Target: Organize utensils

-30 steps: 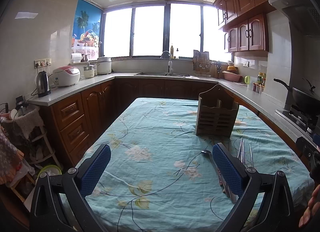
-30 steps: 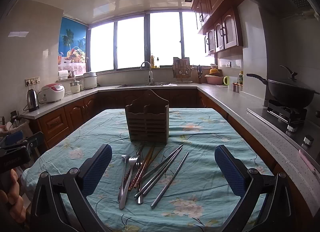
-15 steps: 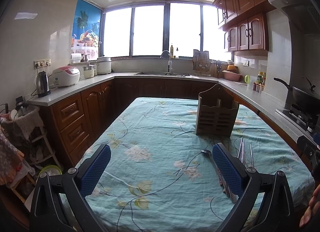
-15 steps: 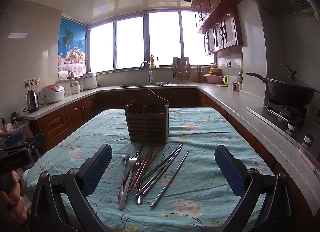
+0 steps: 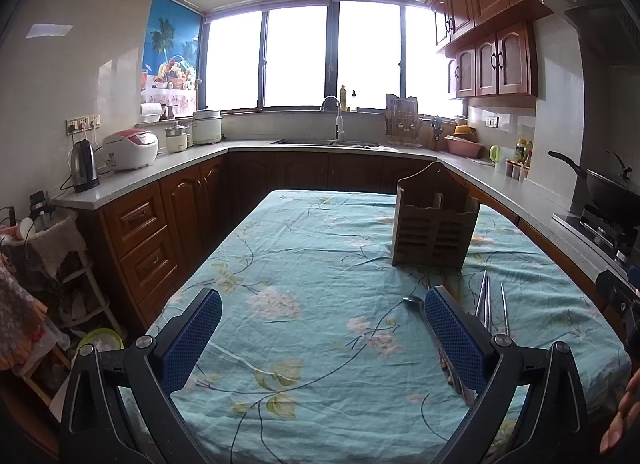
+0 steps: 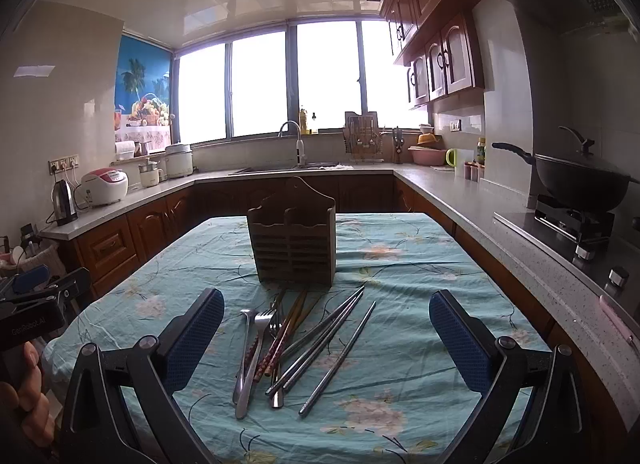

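Note:
A brown wooden utensil holder [image 6: 294, 242] stands upright on the floral tablecloth [image 6: 404, 264], with an empty-looking slotted front. In front of it lies a loose pile: a spoon [image 6: 244, 348], a fork [image 6: 256, 352], patterned chopsticks [image 6: 280, 340] and several metal chopsticks [image 6: 340, 356]. My right gripper [image 6: 326, 338] hovers open just above and before the pile, holding nothing. My left gripper [image 5: 322, 334] is open over bare cloth, left of the pile; its right finger [image 5: 454, 338] hides most of the spoon [image 5: 414, 302]. The holder [image 5: 434, 224] stands ahead to its right.
Counters wrap the table on three sides, with a kettle [image 5: 84, 166], rice cooker [image 5: 130, 150] and sink [image 5: 324, 140]. A wok [image 6: 580, 180] sits on the stove at the right. A person's hand [image 6: 24, 392] holds the left gripper at the table's left edge.

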A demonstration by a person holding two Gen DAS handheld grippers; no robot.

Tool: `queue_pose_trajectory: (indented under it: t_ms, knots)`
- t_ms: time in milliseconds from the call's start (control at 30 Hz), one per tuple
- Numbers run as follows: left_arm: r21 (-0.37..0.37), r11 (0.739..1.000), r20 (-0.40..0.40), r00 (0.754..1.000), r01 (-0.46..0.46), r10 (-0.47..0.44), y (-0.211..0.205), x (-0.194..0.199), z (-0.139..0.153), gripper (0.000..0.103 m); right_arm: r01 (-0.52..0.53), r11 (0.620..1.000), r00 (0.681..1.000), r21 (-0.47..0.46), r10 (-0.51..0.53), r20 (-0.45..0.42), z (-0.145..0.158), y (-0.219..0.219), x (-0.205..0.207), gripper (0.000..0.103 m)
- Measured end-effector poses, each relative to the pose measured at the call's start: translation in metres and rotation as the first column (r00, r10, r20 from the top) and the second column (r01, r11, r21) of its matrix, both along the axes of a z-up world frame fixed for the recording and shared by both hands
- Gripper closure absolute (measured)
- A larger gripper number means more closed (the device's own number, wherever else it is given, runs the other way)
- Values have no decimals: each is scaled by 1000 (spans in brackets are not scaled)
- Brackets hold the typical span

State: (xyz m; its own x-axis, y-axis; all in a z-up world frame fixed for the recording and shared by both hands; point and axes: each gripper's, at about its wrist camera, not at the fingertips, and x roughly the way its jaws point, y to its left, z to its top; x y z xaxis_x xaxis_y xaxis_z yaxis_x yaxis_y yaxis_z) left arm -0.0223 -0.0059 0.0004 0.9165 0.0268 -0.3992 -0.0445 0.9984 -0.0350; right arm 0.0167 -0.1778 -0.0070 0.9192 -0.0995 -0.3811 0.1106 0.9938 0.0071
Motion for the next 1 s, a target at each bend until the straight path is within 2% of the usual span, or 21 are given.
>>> queue_pose_trajectory:
  t_ms: [167, 433, 600, 767, 833, 1000]
  knots:
    - [7, 1000, -15, 1000, -1, 1, -2, 5, -2, 1, 7, 1000, 1000, 8, -7, -5, -2, -3, 1, 0]
    - [-18, 999, -128, 991, 45, -47, -3, 41, -6, 1, 23, 998, 998, 56, -19, -60, -11, -21, 16, 0]
    - [-50, 992, -212, 969, 118, -125, -9, 77, -8, 2, 33, 994, 992, 102, -20, -122, -23, -37, 33, 0]
    - [-91, 980, -294, 935, 179, -198, -16, 111, -13, 13, 38, 988, 982, 150, -9, -189, -36, -53, 53, 1]
    - [-104, 976, -324, 921, 193, -217, -18, 126, -17, 21, 41, 985, 978, 167, -6, -208, -41, -58, 61, 1]
    - [-113, 968, -359, 899, 223, -249, -25, 157, -25, 22, 43, 975, 967, 219, 15, -254, -51, -73, 85, 9]
